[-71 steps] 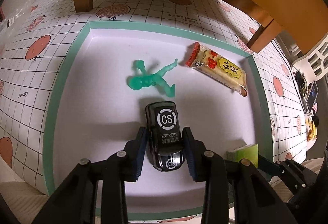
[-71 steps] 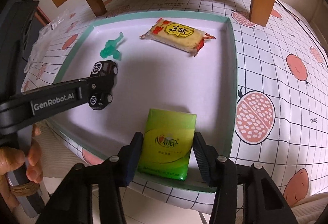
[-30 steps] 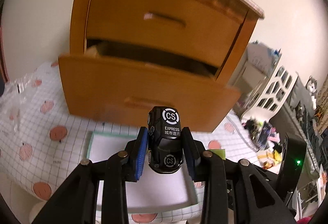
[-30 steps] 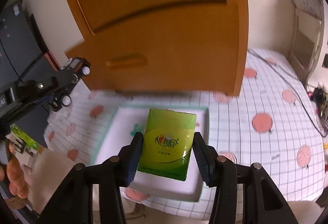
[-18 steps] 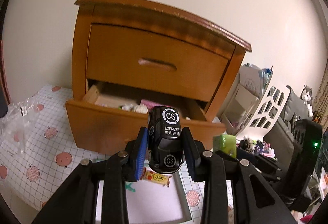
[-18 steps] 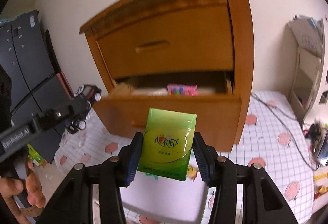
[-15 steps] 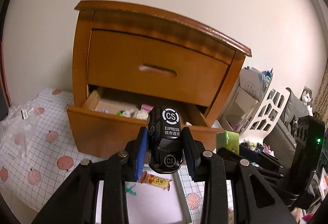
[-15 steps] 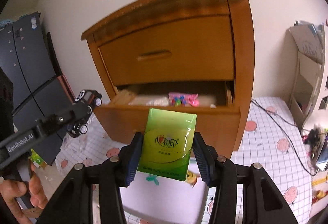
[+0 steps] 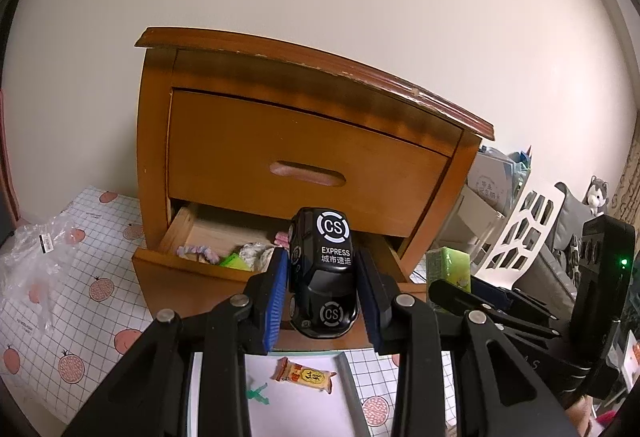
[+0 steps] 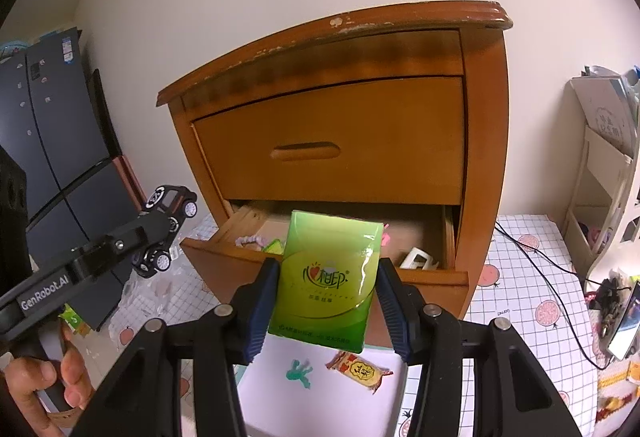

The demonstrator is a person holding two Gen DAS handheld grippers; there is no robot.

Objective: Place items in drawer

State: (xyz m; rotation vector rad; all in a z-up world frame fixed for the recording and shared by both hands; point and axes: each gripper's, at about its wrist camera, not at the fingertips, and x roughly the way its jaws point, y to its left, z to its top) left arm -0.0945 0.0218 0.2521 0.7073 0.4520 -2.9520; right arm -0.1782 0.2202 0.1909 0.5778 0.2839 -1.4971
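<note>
Left gripper [image 9: 324, 291] jaws clamping black toy car [image 9: 324, 273] between blue pads; right gripper [image 10: 326, 301] jaws gripping green tissue pack [image 10: 326, 279]; both hanging before open lower drawer [image 10: 344, 237].

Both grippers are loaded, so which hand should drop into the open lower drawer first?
Probably right: its tissue pack is held at the lower drawer opening. The left gripper, clamping the toy car, sits off to the cabinet's left.

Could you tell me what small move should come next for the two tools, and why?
Probably ease both forward over the open lower drawer. The left tool grips the car and the right tool the green pack, both short of its front edge.
</note>
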